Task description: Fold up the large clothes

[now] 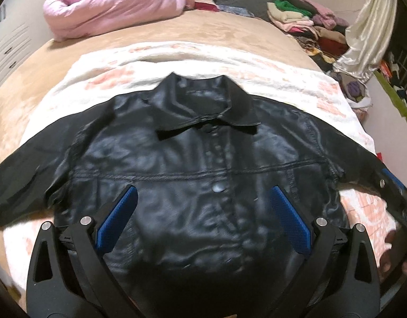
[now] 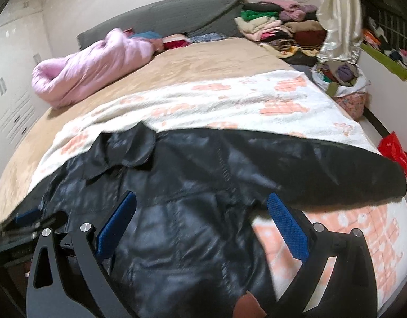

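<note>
You have the jacket [image 1: 192,164] lying flat on a towel [image 1: 282,79], front up, collar [image 1: 203,106] toward the far end of the bed [image 1: 229,34], one sleeve out to each side. The towel lies across the near part of the bed. Your left hand-held gripper [image 1: 202,193] hangs over the jacket's chest; your right hand-held gripper [image 2: 202,198] is over its right side, near the armpit. Behind, a rolled quilt [image 1: 110,5] sits at the far left, and a pile of clothes [image 1: 309,23] at the far right by a curtain [image 1: 370,26].
</note>
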A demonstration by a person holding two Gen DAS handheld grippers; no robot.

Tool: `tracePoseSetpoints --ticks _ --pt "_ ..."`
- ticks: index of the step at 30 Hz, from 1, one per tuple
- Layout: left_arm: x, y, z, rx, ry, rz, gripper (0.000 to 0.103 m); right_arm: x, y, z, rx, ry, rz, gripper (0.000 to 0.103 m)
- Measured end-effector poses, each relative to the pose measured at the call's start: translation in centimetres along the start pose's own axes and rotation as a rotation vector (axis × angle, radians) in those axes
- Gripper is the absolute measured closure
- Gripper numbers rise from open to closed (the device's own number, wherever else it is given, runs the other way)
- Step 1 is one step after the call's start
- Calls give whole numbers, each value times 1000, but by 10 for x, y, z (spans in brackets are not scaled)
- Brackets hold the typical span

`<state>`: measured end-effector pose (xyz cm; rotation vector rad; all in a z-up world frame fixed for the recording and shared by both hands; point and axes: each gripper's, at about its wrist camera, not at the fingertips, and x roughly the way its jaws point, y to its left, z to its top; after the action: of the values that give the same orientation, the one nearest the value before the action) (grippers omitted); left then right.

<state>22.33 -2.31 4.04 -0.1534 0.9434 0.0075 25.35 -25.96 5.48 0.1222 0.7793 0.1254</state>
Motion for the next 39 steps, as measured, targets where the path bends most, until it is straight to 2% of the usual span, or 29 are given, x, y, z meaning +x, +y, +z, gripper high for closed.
tracePoseSetpoints --ticks 6,13,20,23,32,39 --pt "21 -25 13 -3 9 -33 9 24 -43 23 70 -25 -76 4" --pt "46 -50 23 24 14 -28 9 40 -96 29 141 -36 -171 4" --pt "70 -72 33 29 23 -49 9 41 -145 24 232 -40 -237 4" --pt "79 -85 36 50 33 -76 9 40 -172 19 281 -47 -310 4" --pt "102 -127 39 106 75 -143 9 34 -247 3 497 -44 -389 4" --pt "121 -151 44 142 99 -176 9 22 -297 -17 667 -50 -488 4"
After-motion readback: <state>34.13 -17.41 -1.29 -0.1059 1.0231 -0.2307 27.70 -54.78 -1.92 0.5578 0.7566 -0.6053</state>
